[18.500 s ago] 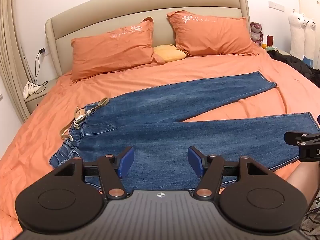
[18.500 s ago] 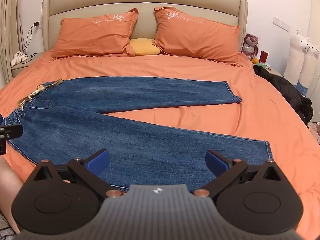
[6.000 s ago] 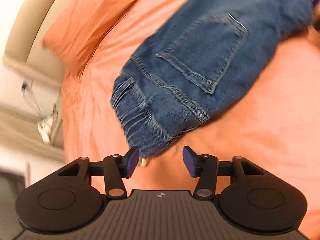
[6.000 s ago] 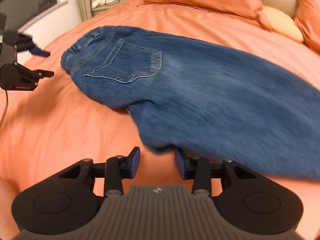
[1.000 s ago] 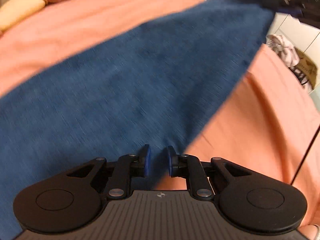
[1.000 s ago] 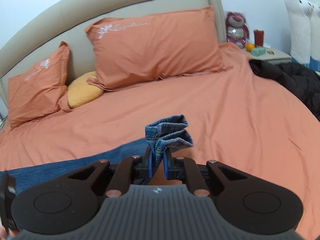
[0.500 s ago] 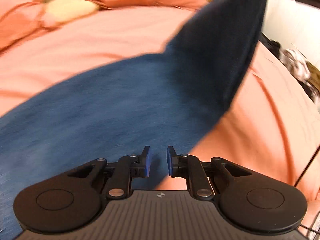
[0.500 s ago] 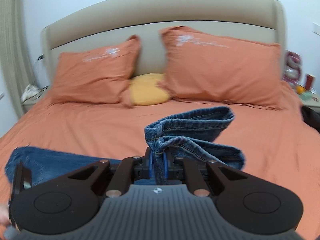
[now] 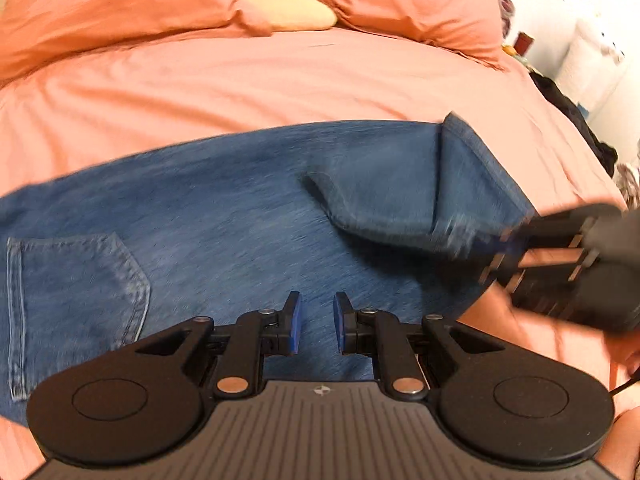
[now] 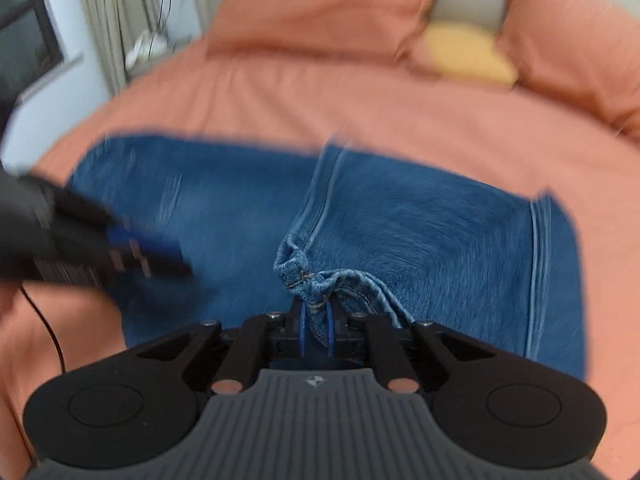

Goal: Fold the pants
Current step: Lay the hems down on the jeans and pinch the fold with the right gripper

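Note:
Blue jeans [image 9: 224,216] lie across the orange bed, legs doubled over the upper part, a back pocket [image 9: 76,280] at the left. My left gripper [image 9: 316,328] hovers just above the denim with a narrow gap between its blue pads and nothing in it. My right gripper [image 10: 316,330] is shut on the bunched hem of the jeans [image 10: 320,280] and holds it low over the folded cloth [image 10: 440,248]. The right gripper shows in the left wrist view [image 9: 560,256], the left one blurred in the right wrist view [image 10: 80,248].
The orange bedsheet [image 9: 280,80] stretches behind the jeans. Two orange pillows [image 9: 112,4] and a small yellow cushion [image 9: 288,4] lie at the headboard. Dark clothing [image 9: 580,120] lies at the bed's right edge. A nightstand with cables [image 10: 148,44] stands at the left.
My right gripper has swung the hem down and leftward over the jeans, so the lifted legs now lie folded on the upper part. My left gripper has stayed low over the denim.

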Demonstrator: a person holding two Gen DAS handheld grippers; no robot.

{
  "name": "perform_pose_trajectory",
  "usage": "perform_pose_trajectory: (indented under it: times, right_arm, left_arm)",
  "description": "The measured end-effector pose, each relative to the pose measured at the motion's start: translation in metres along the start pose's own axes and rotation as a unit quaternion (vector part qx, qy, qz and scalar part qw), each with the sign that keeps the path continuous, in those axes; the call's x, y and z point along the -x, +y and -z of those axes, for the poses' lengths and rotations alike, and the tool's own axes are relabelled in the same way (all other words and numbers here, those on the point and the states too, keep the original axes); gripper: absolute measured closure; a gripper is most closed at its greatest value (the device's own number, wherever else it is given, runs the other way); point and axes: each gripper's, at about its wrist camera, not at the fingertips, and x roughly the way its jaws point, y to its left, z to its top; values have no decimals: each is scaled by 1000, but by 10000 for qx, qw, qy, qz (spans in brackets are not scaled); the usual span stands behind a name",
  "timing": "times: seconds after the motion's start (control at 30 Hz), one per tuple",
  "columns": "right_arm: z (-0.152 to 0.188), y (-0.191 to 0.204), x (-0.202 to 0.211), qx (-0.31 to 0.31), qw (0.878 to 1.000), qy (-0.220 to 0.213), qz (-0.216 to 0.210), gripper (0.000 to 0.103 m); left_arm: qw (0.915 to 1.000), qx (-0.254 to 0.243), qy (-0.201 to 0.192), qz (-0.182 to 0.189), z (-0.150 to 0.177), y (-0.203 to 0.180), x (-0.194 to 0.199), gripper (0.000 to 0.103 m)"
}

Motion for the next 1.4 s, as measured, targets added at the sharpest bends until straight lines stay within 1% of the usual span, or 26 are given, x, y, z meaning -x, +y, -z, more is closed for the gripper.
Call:
perform_pose_trajectory:
  times: [0.03,0.1,0.23,0.27,0.33,0.4,0.43,0.5,0.53,0.63,0.67,0.77,0.8,0.83,0.9,0.93,0.97,1.0,1.03,1.07,1.13,1.2,1.27,1.33,1.4]
  right_arm:
    - [5,5,-10,10,9999,133,-3,98]
    - [11,7,-21,49,9997,242,62,97]
    - [8,3,-32,-181,9991,387,-22,91]
    - [6,4,-32,-162,9990,409,-38,88]
    - [5,4,-33,-102,9986,491,-195,70]
    - [6,5,-29,-86,9974,530,-474,61]
    - [6,4,-27,-65,9968,559,-562,59]
    - [6,5,-19,17,9963,618,-595,61]
    - [6,3,-13,50,9964,599,-603,60]
    - [2,-14,9,11,9977,496,-469,60]
    - [1,-22,16,-36,9983,458,-367,60]
    - [-8,-55,34,-208,9990,316,240,54]
    - [-12,-70,36,-366,9980,278,431,51]
    - [-15,-84,36,-557,9966,269,551,50]
    - [-19,-109,30,-906,9925,301,769,50]
    - [-19,-119,25,-1089,9905,386,743,50]
    - [-16,-127,20,-1315,9882,510,598,53]
    - [-12,-132,17,-1542,9852,611,433,61]
    - [-9,-132,14,-1678,9828,719,266,82]
    - [-7,-129,12,-1690,9822,809,131,91]
    - [-10,-119,16,-1450,9862,791,78,94]
    - [-23,-107,23,-1232,9907,582,-57,94]
    - [-42,-97,29,-1191,9922,313,-213,94]
    - [-65,-86,26,-1069,9938,105,-280,95]
    - [-86,-75,13,-977,9949,36,-263,95]
  left_arm:
    - [10000,66,-4,34,0,4,9,85]
    - [9997,214,-12,140,-1,9,6,85]
    - [9970,625,-34,445,4,20,2,71]
    - [9956,758,-29,557,3,21,-1,69]
    - [9930,920,-30,736,2,21,-6,67]
    - [9921,954,-36,819,1,19,-10,66]
    - [9920,949,-38,835,2,18,-11,66]
    - [9922,910,-38,848,1,14,-13,66]
    - [9928,865,-36,826,0,12,-14,64]
    - [9959,642,-57,628,-6,6,-20,64]
    - [9967,573,-60,568,-8,4,-21,64]
    - [9973,533,-56,505,-13,2,-28,64]
    - [9972,547,-50,499,-15,2,-29,64]
    - [9973,545,-46,484,-16,1,-31,64]
    - [9977,513,-42,451,-17,-1,-32,64]
    - [9978,494,-49,444,-18,-1,-32,64]
    - [9979,475,-59,432,-18,-2,-31,64]
    - [9981,446,-75,416,-18,-2,-31,64]
    - [9984,405,-99,391,-17,-2,-30,64]
    - [9987,359,-125,351,-17,-2,-29,64]
    - [9991,264,-196,282,-17,0,-29,64]
    - [9991,240,-239,250,-16,2,-31,64]
    - [9987,321,-257,311,-16,3,-32,64]
    - [9980,406,-312,362,-17,4,-30,64]
    - [9974,442,-389,426,-18,3,-27,64]
